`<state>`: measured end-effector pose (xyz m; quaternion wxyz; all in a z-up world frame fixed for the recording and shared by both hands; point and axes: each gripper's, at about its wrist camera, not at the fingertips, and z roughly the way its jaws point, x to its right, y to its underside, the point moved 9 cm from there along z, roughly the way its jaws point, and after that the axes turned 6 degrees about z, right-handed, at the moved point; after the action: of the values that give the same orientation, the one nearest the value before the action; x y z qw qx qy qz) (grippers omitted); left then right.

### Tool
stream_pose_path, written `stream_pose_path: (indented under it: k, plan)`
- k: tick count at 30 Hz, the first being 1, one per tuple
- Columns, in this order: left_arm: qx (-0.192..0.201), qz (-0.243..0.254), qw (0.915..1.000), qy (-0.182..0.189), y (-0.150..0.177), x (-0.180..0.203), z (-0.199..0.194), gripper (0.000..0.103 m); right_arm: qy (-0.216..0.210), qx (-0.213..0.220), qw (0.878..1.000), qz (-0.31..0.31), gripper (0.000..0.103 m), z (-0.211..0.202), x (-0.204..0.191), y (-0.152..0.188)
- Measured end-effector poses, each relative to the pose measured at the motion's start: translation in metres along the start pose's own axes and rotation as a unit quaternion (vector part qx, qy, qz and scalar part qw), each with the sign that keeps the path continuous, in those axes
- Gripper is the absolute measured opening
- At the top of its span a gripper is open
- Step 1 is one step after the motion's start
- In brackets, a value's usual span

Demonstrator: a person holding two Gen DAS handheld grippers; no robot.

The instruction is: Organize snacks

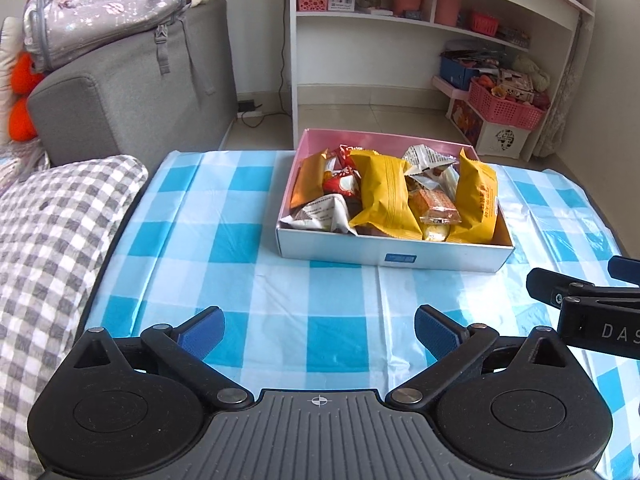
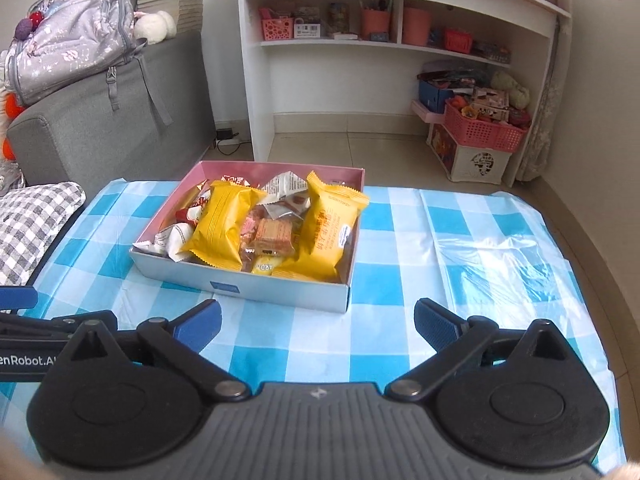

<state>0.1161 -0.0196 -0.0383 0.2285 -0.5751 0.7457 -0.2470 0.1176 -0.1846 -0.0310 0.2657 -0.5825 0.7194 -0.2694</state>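
Two grippers hover over our blue-and-white checked tablecloth (image 1: 256, 240), and both stand wide with nothing between the blue pads. We see the left gripper (image 1: 319, 330) short of the shallow snack box (image 1: 394, 254), and the right gripper (image 2: 316, 326) just short of that box's near wall. From the left wrist view only the right gripper's black linkage pokes in at the right edge, cut off mid-lettering.

All the snacks we can find lie inside the box: two yellow packets (image 2: 224, 224), an orange biscuit pack (image 2: 274, 236) between them, red and white wrappers (image 1: 340, 182) toward the left. Packets lower in the pile are mostly covered, and their print is too small for us to read. A grey checked cushion (image 1: 52, 240) overlaps the table's left side.
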Motion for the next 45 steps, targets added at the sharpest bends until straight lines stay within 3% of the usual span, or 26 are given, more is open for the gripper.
stream_pose_path:
  k: [4, 15, 45]
  plan:
    - [0.004, 0.006, 0.9998, -0.019, 0.003, -0.003, -0.005, 0.102, 0.018, -0.003, 1.0, 0.011, 0.103, -0.004, 0.002, 0.009]
    - [-0.017, 0.003, 0.9996, -0.02, 0.012, -0.001, 0.004, 0.102, 0.022, -0.007, 1.0, -0.007, 0.103, 0.003, -0.008, 0.013]
    - [-0.029, 0.002, 0.999, -0.034, 0.019, -0.01, 0.006, 0.102, 0.026, -0.021, 0.999, -0.022, 0.103, 0.005, -0.011, 0.02]
